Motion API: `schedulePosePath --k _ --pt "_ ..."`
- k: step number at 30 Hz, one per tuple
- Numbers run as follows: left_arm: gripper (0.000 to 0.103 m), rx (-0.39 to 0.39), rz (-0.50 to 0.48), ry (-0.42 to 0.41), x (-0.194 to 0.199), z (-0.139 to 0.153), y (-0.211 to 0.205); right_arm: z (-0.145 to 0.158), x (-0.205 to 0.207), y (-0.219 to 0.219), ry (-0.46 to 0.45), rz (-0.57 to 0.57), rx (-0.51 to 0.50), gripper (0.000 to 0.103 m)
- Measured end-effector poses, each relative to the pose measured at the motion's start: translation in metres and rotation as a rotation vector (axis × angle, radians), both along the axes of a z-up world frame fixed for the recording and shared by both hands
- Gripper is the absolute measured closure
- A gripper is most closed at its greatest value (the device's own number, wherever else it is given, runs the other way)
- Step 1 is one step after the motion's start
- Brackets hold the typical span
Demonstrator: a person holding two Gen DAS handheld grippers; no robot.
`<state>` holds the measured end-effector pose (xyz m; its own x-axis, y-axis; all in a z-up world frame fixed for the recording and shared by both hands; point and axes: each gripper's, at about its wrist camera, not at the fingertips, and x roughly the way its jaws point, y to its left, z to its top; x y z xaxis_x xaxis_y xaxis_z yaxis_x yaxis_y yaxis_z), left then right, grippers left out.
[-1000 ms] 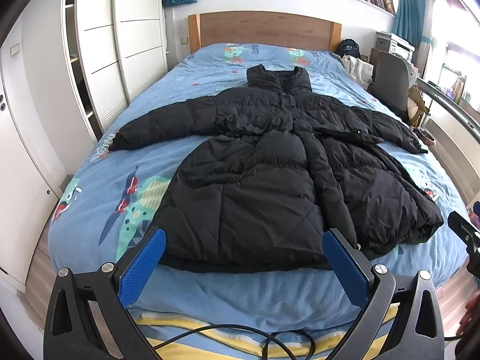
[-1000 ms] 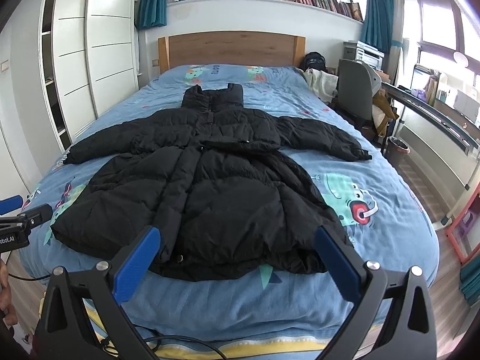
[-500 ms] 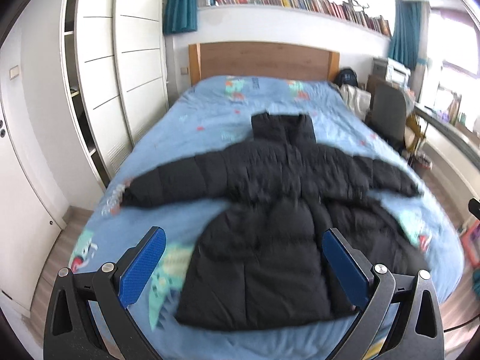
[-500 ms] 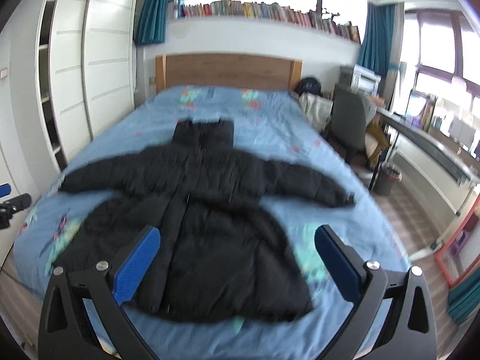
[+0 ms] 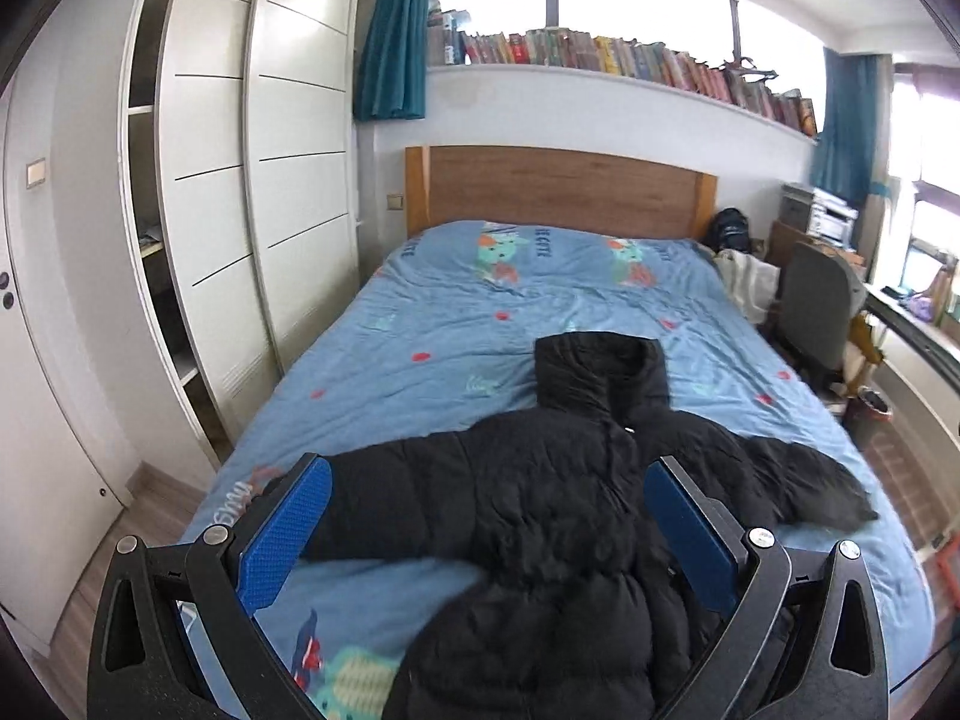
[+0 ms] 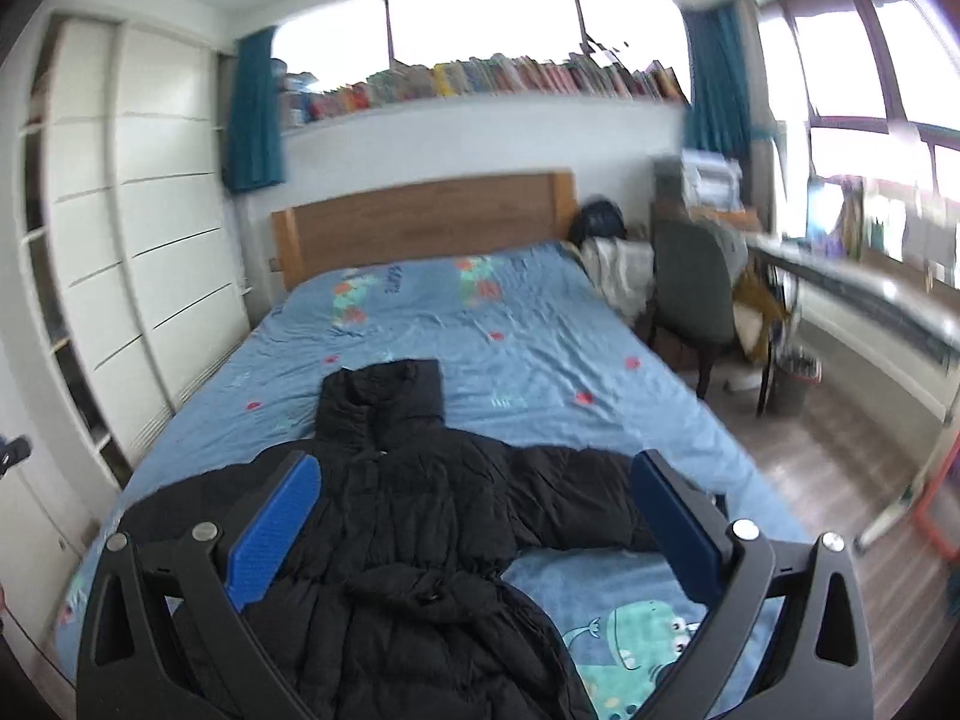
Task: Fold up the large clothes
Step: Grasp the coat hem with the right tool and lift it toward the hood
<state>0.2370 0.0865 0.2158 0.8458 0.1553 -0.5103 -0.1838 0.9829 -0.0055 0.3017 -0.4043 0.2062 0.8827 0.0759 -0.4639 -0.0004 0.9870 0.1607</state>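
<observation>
Lying flat, unfolded on the bed (image 5: 456,354), centre frame: the coat (image 5: 558,516). Left hand-held gripper (image 5: 486,528) and right hand-held gripper (image 6: 474,516) both wide, empty. Every fold remains.

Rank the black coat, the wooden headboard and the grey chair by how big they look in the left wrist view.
1. black coat, by far the largest, though it lies nearest the camera.
2. wooden headboard.
3. grey chair, the smallest.

both wrist views from bed foot, facing headboard (image 5: 564,192), sharing black coat (image 5: 540,516)
</observation>
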Motion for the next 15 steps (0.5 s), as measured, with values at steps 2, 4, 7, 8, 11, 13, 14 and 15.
schedulePosePath --k 2,4,7,8,11,13,14,15 --pt "0.001 0.012 0.017 0.005 0.019 -0.007 0.001 -0.03 0.04 -0.035 0.062 -0.041 0.072 0.0" --pt "0.001 0.027 0.048 0.023 0.049 -0.02 0.003 -0.063 0.077 -0.067 0.131 -0.084 0.153 0.0" --pt "0.001 0.038 0.083 0.042 0.08 -0.038 0.006 -0.122 0.118 -0.108 0.221 -0.166 0.263 0.0" --pt "0.001 0.037 0.089 0.052 0.09 -0.046 0.007 -0.145 0.133 -0.125 0.25 -0.199 0.308 0.0" --pt "0.001 0.018 0.104 0.098 0.121 -0.076 0.009 -0.215 0.163 -0.164 0.316 -0.264 0.429 0.0" --pt "0.001 0.015 0.105 0.125 0.133 -0.093 0.01 -0.251 0.171 -0.179 0.35 -0.308 0.487 0.0" --pt "0.001 0.015 0.104 0.139 0.138 -0.102 0.01 -0.276 0.175 -0.191 0.365 -0.333 0.55 0.0" --pt "0.001 0.018 0.103 0.156 0.145 -0.112 0.01 -0.289 0.179 -0.196 0.369 -0.345 0.584 0.0"
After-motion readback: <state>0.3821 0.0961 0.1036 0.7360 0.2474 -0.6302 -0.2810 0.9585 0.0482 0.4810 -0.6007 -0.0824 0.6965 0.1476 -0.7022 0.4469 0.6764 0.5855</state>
